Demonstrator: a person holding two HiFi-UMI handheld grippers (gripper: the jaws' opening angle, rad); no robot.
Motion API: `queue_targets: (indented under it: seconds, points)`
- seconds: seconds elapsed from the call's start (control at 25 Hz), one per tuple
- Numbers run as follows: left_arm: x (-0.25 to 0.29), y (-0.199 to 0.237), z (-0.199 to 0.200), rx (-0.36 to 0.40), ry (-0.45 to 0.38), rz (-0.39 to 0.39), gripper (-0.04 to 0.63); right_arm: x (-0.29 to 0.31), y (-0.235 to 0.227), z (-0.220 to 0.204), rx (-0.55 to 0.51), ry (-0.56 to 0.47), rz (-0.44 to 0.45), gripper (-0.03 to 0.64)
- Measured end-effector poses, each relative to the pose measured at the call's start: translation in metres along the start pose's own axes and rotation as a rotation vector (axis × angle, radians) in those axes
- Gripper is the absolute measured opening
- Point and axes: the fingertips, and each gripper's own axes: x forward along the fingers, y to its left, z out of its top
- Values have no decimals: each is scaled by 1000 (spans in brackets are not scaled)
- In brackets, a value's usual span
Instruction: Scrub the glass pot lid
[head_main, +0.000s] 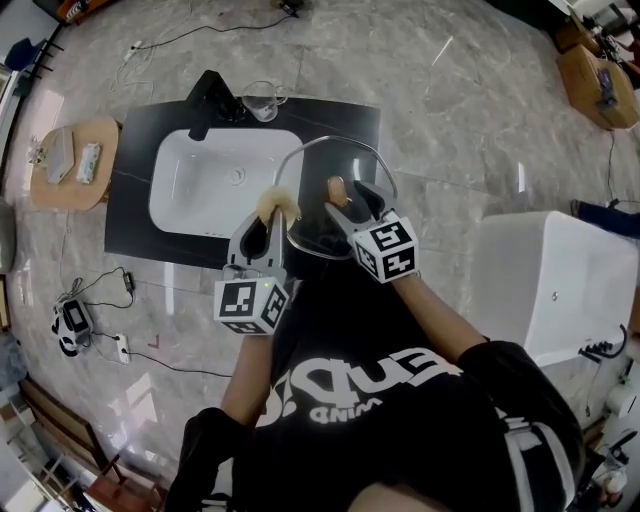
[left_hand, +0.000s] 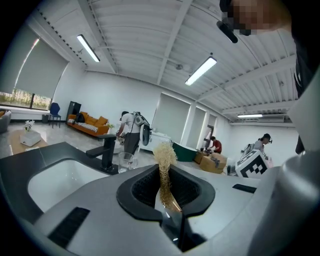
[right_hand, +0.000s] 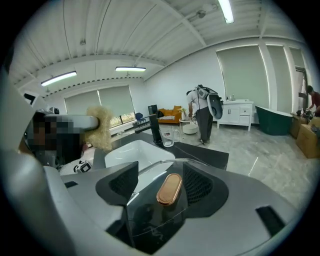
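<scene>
Two grippers meet over the near edge of a black table (head_main: 130, 170) that has a white sink (head_main: 195, 215) set into it. The left gripper (head_main: 270, 224) has its jaws nearly together, pinching a tan fibre scrubber (head_main: 278, 206) whose frayed tuft sticks out past the tips. The right gripper (head_main: 352, 202) has its jaws spread wide. In the right gripper view the copper-coloured knob (right_hand: 169, 189) of the glass pot lid (right_hand: 150, 220) sits between them with a gap on either side, so the pads do not appear to press on it.

In the head view the lid sits at the sink's near right corner, its rim arching over the basin and the table to the right. The scrubber is just left of the knob, over the lid's left rim. Whether it touches the glass cannot be told.

Judging by this, the task is at its start. Tool and lid have been brought together, but no foam, water or wiped streak shows on the glass, so the scrubbing itself seems to lie ahead. A firm hold on the lid also looks to be missing.
</scene>
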Motion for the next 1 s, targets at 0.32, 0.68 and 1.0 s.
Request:
queue_targets:
  seconds: [0.32,0.68,1.0]
  points:
    - [2,10,-3,8,21,-9,51,37,-15,-40,5,104,-74,241]
    - [12,13,-2,14,30,-35,51,59,-22,-52,-28,159,-131,241]
    - [17,17,-3,11,32,-42,51,67,-18,-55,-76,223,-140,239]
